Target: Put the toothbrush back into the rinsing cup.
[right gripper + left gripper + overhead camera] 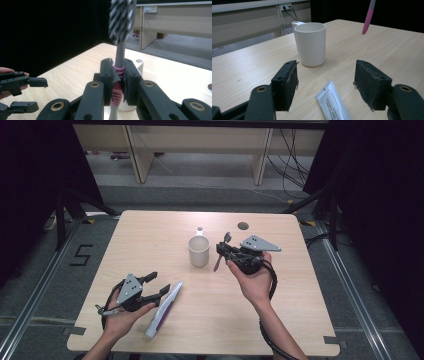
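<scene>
The right tongs point(223, 249) pinch a toothbrush point(220, 257) by the pink ribbed part of its handle, holding it clear of the desk point(150, 235) just to the right of the white cup point(198, 251). In the right gripper view the two black pads are pressed against the handle from either side, the grey neck rises straight up between them, and the bristled head point(121, 20) stands at the top (blurred, being so close to the lens). The lower end of the handle hangs below the pads, in front of the cup.

The left tongs point(157, 284) are spread wide and hold nothing. They sit near the front left of the desk, and their tips are just beside the upper end of a toothpaste tube point(164, 310) that lies flat on the wood. In the left gripper view the flat white end of the tube point(332, 100) lies on the desk between the two open pads, the cup point(310, 43) stands upright beyond them, and the pink tip of the toothbrush point(368, 18) hangs above the desk to the cup's right.
</scene>
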Demonstrator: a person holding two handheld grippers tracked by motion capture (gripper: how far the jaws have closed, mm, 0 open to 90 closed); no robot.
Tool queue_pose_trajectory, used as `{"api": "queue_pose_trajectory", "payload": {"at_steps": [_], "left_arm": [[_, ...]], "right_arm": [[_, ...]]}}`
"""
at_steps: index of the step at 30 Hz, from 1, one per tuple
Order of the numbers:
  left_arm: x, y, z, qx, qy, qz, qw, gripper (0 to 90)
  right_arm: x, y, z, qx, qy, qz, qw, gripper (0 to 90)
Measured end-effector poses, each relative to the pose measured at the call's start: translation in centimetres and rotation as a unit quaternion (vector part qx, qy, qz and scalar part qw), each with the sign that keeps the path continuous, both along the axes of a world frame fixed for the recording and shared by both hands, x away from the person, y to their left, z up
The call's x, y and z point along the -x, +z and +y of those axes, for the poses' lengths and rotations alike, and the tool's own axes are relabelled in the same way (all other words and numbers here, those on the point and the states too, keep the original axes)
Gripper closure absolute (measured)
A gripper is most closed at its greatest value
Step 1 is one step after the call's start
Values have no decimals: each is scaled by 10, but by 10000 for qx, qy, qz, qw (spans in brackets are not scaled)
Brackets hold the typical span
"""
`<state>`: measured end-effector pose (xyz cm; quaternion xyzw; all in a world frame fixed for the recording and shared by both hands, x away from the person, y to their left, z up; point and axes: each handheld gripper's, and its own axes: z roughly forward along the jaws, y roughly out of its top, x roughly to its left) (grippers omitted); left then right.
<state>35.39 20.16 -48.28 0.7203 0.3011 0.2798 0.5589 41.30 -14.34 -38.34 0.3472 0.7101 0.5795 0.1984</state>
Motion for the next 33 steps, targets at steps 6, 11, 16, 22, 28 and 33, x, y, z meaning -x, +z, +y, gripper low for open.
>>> {"api": "queue_pose_trajectory", "payload": {"at_steps": [6,11,16,22,28,33], "left_arm": [[-4,-9,7,80,112,-30,9999,342],[-7,-14,10,185,181,-79,9996,341],[-9,-19,12,229,200,-65,9995,341],[-9,-21,14,254,277,15,9993,340],[-10,-25,15,256,295,5,9992,338],[-13,-29,14,300,227,-69,9993,337]], "right_arm": [[-5,7,1,-37,-50,25,10000,806],[-11,12,0,15,-118,-60,9999,806],[-17,15,0,4,-196,-155,9997,806],[-21,18,1,-21,-252,-122,9996,806],[-30,24,4,32,-285,-308,9991,806],[-36,27,10,-27,-316,-335,9989,806]]}}
